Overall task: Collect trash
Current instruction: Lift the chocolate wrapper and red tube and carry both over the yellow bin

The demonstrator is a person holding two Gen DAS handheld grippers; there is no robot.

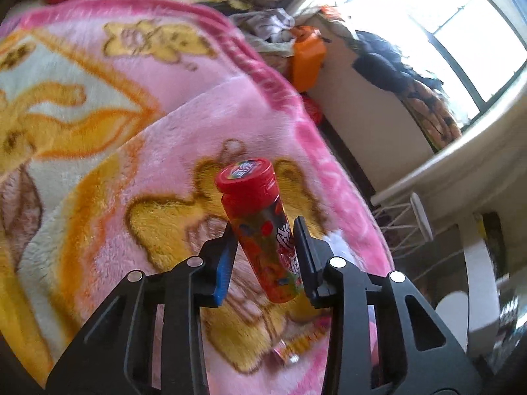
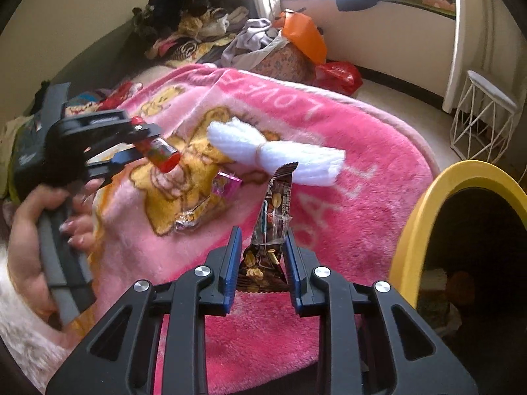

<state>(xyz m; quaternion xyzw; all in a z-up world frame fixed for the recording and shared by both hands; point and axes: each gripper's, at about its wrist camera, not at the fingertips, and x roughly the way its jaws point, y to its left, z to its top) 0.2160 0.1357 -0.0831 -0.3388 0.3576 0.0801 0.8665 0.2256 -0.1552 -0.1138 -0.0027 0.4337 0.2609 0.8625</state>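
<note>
Only readable stuff I'm seeing is on the fluffy pink cartoon-print blanket (image 2: 346,230): white letters showing upside down in the right wrist view, "LOVE" near the far edge, plus something looking like "ALL". The red-capped candy tube (image 1: 263,230) and brown peanut snack wrapper (image 2: 271,223) are carrying print, but it's too blurry.

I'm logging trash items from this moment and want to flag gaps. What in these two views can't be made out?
- Candy tube: label print blurred in the left wrist view; small and part hidden by the left gripper in the right wrist view.
- Yellow bin: inside too dark; cut off by the frame edge.
- Snack wrapper: lower end hidden between the right gripper fingers.
- Crumpled wrappers on the pink blanket: print too small.
</note>
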